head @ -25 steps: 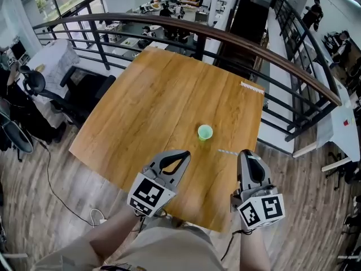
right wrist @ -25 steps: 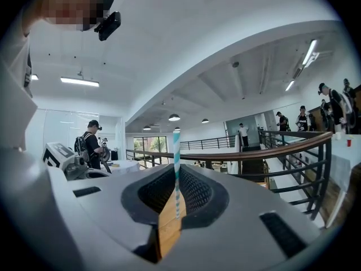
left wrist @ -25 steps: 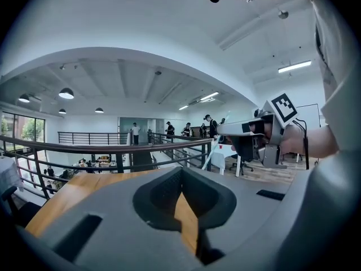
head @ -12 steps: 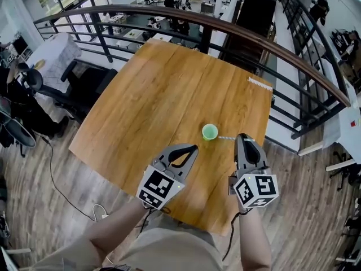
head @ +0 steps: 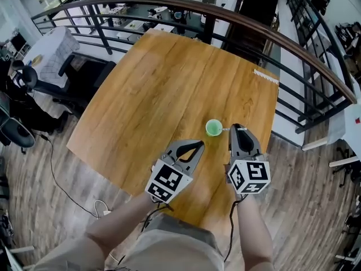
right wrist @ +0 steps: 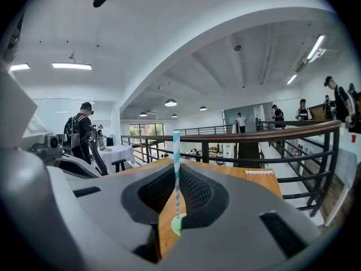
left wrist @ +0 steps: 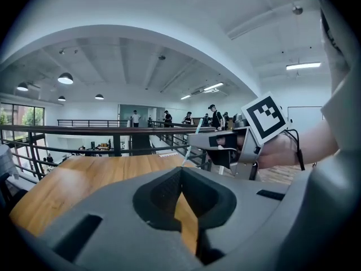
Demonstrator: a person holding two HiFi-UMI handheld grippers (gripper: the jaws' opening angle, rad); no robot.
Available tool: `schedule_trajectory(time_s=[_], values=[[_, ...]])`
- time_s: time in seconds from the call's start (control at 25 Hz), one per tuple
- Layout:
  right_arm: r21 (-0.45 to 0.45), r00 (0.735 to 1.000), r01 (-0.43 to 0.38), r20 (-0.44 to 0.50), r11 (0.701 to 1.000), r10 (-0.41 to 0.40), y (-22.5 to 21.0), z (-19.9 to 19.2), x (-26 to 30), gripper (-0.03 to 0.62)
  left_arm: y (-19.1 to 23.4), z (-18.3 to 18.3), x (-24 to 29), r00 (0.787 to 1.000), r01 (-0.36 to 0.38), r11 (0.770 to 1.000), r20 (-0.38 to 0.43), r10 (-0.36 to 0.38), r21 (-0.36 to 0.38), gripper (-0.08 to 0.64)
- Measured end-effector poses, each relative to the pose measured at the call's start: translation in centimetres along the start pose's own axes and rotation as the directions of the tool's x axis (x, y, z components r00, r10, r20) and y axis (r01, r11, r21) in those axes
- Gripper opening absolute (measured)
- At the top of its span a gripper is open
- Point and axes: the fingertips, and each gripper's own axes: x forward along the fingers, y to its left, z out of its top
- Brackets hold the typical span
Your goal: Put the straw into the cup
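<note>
1. Up on a mezzanine: a square wood-grain table (head: 169, 83), a plank floor (head: 51, 168) around it, and a dark metal railing (head: 237, 21) with a brown handrail beyond. An open office lies below. A black office chair (head: 79, 89) stands well left of the cup.
2. The cup (head: 214, 127) is small, round and green. It stands upright on the table's near-right part.
3. The right gripper (head: 237, 130) is just right of the cup, its tip almost at the rim. Its jaws are clamped on the straw (right wrist: 176, 174). In the right gripper view the straw runs upright, with its lower end over the cup's green rim. I can't tell if it is inside yet.
4. The left gripper (head: 198, 144) is near the cup, on its near-left side. Its jaws are together with nothing in them.
5. Versus 0.5 s ago: both grippers are closer to the cup. The straw then stretched flat on the table right of the cup. Now only a short stub shows in the head view.
6. The straw is a thin tube with white and teal stripes. The grippers are matte grey with dark ribbed pads. A striped strip (head: 265, 76) lies on the table's edge, well beyond the cup to its right.
</note>
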Motion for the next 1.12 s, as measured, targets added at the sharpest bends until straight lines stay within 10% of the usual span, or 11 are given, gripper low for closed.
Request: schedule_trajectory(time_s=[1.12], values=[[0.064,0.994,0.057,-0.100,0.996,-0.051,-2.6,-12.9,5.3,0.035,-1.0,-10.2,3.1,0.995,0.059,0.998,-0.081,-0.062,-0.035,0.012]])
